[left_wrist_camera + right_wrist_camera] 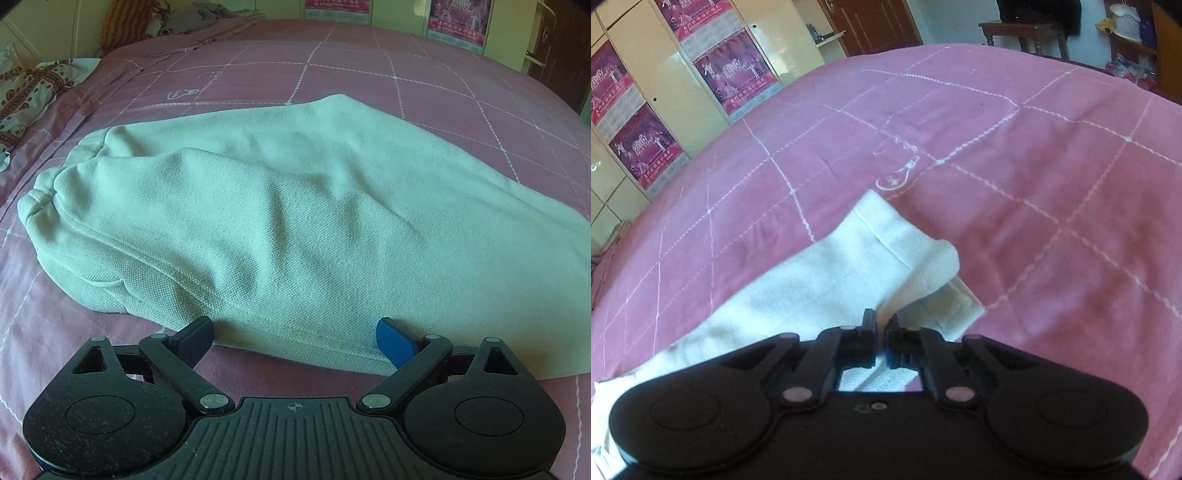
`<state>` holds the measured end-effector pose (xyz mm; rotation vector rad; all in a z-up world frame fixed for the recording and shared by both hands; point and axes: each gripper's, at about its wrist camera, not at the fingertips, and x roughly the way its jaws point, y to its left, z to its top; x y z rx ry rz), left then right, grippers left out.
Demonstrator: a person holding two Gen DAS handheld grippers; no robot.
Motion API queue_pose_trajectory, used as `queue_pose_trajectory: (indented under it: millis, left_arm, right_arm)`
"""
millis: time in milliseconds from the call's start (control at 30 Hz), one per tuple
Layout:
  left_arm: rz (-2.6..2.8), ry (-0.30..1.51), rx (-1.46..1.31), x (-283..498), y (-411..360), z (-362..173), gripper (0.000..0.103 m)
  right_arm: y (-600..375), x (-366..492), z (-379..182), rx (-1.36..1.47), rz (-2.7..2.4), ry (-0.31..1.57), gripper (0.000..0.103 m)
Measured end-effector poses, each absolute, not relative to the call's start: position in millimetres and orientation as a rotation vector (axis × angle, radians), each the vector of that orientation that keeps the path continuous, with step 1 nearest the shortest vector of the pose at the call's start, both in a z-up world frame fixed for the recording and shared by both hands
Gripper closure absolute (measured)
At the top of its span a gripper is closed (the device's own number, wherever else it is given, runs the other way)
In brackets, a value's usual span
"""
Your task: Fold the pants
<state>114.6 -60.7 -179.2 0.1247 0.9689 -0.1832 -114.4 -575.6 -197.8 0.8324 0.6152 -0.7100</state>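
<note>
Pale green-white pants (295, 206) lie folded lengthwise on the pink bedsheet (369, 74), with the gathered cuffs at the left. My left gripper (293, 328) stands open at the near edge of the pants, its blue pads on either side of the hem and not pressing it. In the right wrist view the pants (831, 277) look white, and one end is drawn up with a corner folded over. My right gripper (881, 319) is shut, pinching a thin layer of that fabric between its fingertips.
A patterned cloth (22, 99) lies at the bed's left edge, with an orange pillow (125, 22) and a grey garment (199, 14) at the far end. Cream wardrobe doors with posters (646, 92) stand beside the bed. A wooden table (1023, 33) is beyond it.
</note>
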Motion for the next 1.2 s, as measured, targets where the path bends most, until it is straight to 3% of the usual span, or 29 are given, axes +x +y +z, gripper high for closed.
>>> queue_pose_trajectory:
  millis: [67,133,200,333,533,567,633,733,900,1200]
  left_arm:
    - [-0.181,0.969,0.124,115,-61,-180,0.007]
    - [-0.175,0.972,0.12,116,-60,-181,0.004]
    - [-0.165,0.983,0.102,117,-58,-183,0.001]
    - [-0.166,0.993,0.082,118,-54,-185,0.0]
    - [-0.171,0.991,0.092,119,-56,-185,0.0]
    - [-0.172,0.993,0.09,119,-55,-184,0.0]
    - [-0.176,0.983,0.101,117,-58,-176,0.001]
    - [-0.246,0.924,0.126,110,-76,-157,0.001]
    - [-0.409,0.911,0.159,113,-145,-139,0.001]
    - [-0.451,0.968,0.268,146,-247,-180,0.0]
  right_arm:
    - [-579,-119,-200,0.879,-0.684,0.621,0.095]
    - [-585,-129,-196,0.932,-0.68,0.57,0.086]
    - [-592,-136,-195,0.967,-0.686,0.552,0.086]
    - [-593,-132,-198,0.92,-0.679,0.604,0.095]
    - [-588,-135,-203,0.828,-0.698,0.674,0.1]
    - [-589,-134,-198,0.813,-0.7,0.671,0.098]
    - [-586,-139,-180,0.774,-0.737,0.601,0.08]
    - [-582,-141,-153,0.685,-0.765,0.531,0.078]
    - [-549,-82,-139,0.506,-0.535,0.632,0.076]
    - [-469,36,-160,0.303,-0.239,0.784,0.078]
